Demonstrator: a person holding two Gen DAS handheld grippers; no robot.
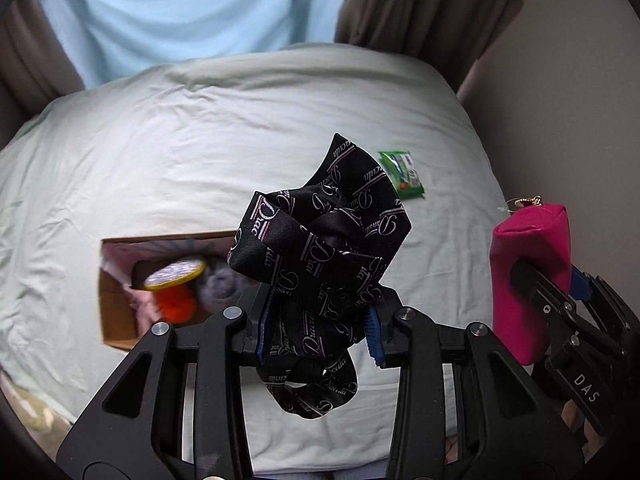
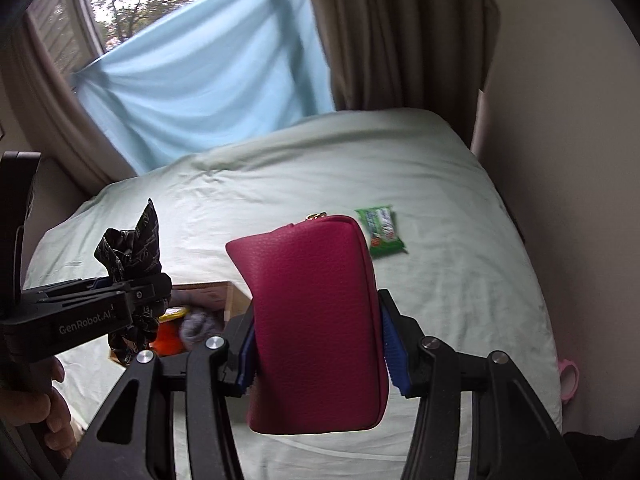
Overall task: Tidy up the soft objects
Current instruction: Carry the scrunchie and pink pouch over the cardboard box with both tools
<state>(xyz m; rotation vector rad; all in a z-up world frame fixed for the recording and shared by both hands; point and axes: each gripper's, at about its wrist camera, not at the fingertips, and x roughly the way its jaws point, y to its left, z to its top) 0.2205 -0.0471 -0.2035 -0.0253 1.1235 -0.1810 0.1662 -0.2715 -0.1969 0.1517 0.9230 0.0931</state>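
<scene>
While both tools hang above the bed (image 1: 200, 152), we carry one soft thing in each. Our left gripper (image 1: 320, 332) is clamped on a black scarf (image 1: 328, 248) printed with pale script; the cloth bunches up out of the jaws toward twelve o'clock and a loop sags below them toward six. We judge it light, limp and a little slick, so a pinch through the thick knotted bunch should hold better than a pinch on a single layer, and the trailing loop may snag on a box wall.

Our right gripper (image 2: 320, 352) squeezes a magenta pouch (image 2: 316, 320) across its middle, standing on end with its gold zipper pull at twelve o'clock. It looks padded but shape-keeping and light; the grained skin should give the blue pads (image 2: 394, 360) good purchase.

An open cardboard box (image 1: 116, 312) lies at nine o'clock of the scarf in the left view, already holding an orange item and a grey woolly one. A green packet (image 1: 402, 174) lies on the sheet at one o'clock, well apart from the box.
</scene>
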